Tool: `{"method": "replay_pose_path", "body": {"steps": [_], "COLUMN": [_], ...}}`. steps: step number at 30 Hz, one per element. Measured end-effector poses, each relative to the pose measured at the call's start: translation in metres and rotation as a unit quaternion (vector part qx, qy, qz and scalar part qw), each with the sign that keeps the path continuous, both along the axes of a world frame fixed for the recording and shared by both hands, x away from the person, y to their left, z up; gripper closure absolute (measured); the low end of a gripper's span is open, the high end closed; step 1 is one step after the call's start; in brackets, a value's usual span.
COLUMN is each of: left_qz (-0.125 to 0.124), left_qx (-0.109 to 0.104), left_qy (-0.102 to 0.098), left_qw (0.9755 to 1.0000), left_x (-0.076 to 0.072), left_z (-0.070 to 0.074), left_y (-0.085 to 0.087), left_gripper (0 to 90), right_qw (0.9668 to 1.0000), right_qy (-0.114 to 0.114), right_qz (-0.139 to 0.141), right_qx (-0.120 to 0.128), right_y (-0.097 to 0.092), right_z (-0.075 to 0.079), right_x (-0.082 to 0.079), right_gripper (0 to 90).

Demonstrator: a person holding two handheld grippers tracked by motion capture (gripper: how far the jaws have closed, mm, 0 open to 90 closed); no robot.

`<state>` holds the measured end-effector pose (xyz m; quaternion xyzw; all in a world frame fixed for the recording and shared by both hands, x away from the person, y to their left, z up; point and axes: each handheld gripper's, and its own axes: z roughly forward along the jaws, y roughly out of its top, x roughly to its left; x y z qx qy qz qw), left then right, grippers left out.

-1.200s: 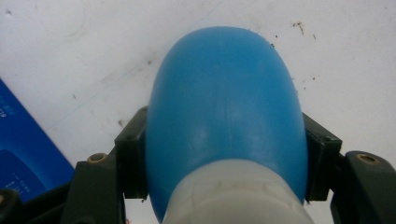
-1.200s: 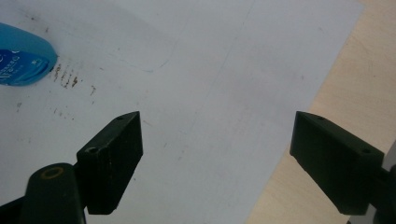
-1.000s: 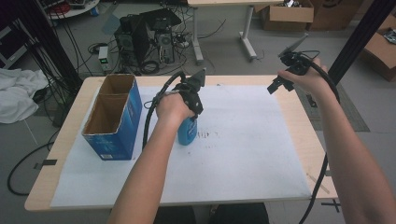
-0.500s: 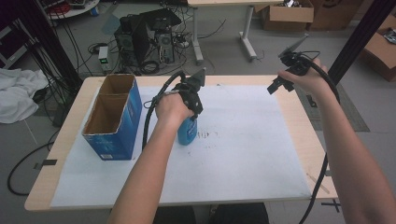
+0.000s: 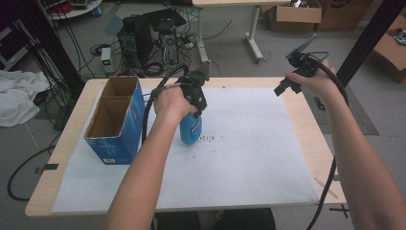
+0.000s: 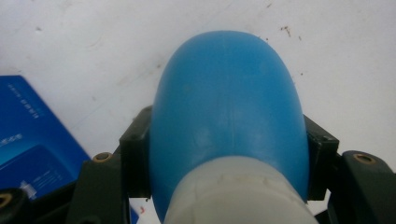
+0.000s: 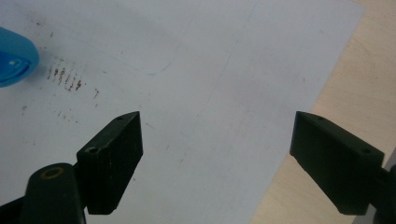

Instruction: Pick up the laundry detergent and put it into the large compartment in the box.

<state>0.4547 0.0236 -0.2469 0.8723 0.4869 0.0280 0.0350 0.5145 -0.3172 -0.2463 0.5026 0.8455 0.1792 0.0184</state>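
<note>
A blue bottle [image 5: 191,129] with a white neck hangs upright from my left gripper [image 5: 195,106], a little above the white paper [image 5: 249,143] at the table's middle left. In the left gripper view both black jaws press on the blue bottle [image 6: 229,116] from either side near its neck. My right gripper [image 5: 286,86] is held up over the table's far right corner, its jaws wide apart with nothing between them. The right gripper view looks down on the paper, with the bottle's bottom [image 7: 14,56] at the left edge.
An open blue cardboard box [image 5: 115,120] stands on the left of the table, close beside the bottle. Dark smudges [image 5: 208,140] mark the paper near the bottle. Bare wood [image 7: 355,93] borders the paper on the right. Cables and equipment lie on the floor behind.
The left hand has risen a little with the bottle in its jaws. The right hand has stayed where it was.
</note>
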Motion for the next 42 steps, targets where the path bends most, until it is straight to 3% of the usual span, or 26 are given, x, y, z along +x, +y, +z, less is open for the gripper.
{"method": "replay_pose_path", "body": {"steps": [10, 15, 19, 23, 29, 39, 42], "left_qz": [0.042, 0.086, 0.117, 0.147, 0.187, 0.245, 0.255], "left_qx": [-0.009, -0.02, -0.015, -0.013, -0.009, 0.005, 0.014], "left_qy": [-0.025, -0.04, -0.051, -0.058, -0.054, -0.056, -0.052], "left_qw": [0.9987, 0.9953, 0.9918, 0.9873, 0.9809, 0.9679, 0.9655], "left_x": [-0.003, -0.006, -0.009, -0.012, -0.016, -0.026, -0.028], "left_z": [0.07, 0.104, 0.121, 0.131, 0.137, 0.133, 0.129], "left_y": [0.035, 0.061, 0.081, 0.105, 0.142, 0.194, 0.204], "left_gripper": [38.1, 38.1, 38.1, 38.1, 38.1, 38.1, 38.1], "right_qw": [1.0, 1.0, 1.0, 1.0, 1.0, 1.0, 1.0], "right_qy": [-0.002, -0.002, -0.002, -0.004, -0.006, -0.004, -0.004], "right_qz": [-0.002, -0.003, -0.001, 0.001, -0.002, -0.006, -0.008], "right_qx": [0.004, 0.002, 0.001, 0.0, -0.002, -0.003, -0.003], "right_y": [-0.001, -0.001, 0.0, 0.001, -0.001, -0.004, -0.003], "right_z": [0.003, 0.004, 0.005, 0.007, 0.009, 0.009, 0.009], "right_x": [0.0, 0.0, 0.0, -0.001, -0.001, -0.001, 0.0], "right_gripper": [17.5, 17.5, 17.5, 17.5, 17.5, 17.5, 17.5]}}
